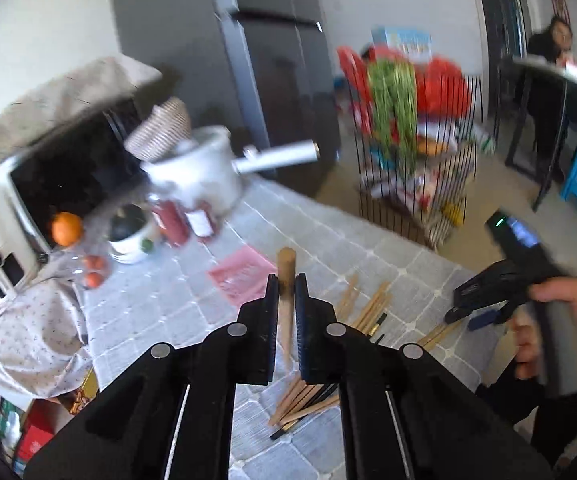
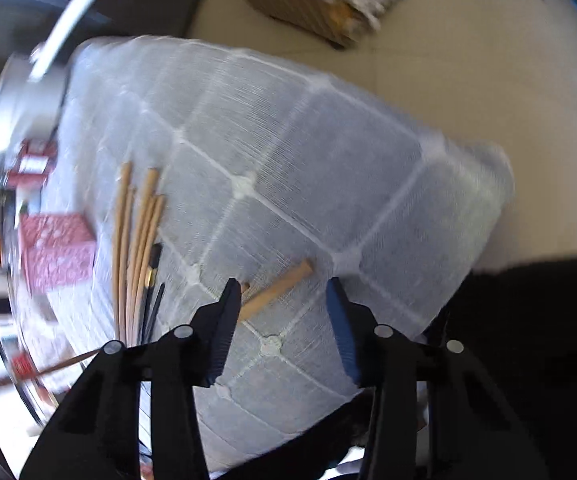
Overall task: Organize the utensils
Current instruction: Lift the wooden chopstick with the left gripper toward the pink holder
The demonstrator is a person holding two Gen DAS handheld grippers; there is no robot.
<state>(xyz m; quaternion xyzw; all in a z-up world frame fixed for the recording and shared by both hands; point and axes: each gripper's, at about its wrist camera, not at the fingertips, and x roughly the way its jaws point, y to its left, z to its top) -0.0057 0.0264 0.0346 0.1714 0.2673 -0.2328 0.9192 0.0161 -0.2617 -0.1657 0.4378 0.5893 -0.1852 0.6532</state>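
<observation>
Most of the job looks undone: a loose pile of chopsticks (image 1: 362, 312) lies scattered on the quilted grey surface (image 1: 160, 304), none gathered into any holder that I can see. The left hand-held gripper (image 1: 287, 286) is clenched on one wooden stick (image 1: 287, 276), raised above the pile. The right hand-held gripper (image 2: 284, 292) hangs released (jaws wide apart) low over the surface, with a stray wooden stick (image 2: 278, 288) lying just ahead between its fingers
</observation>
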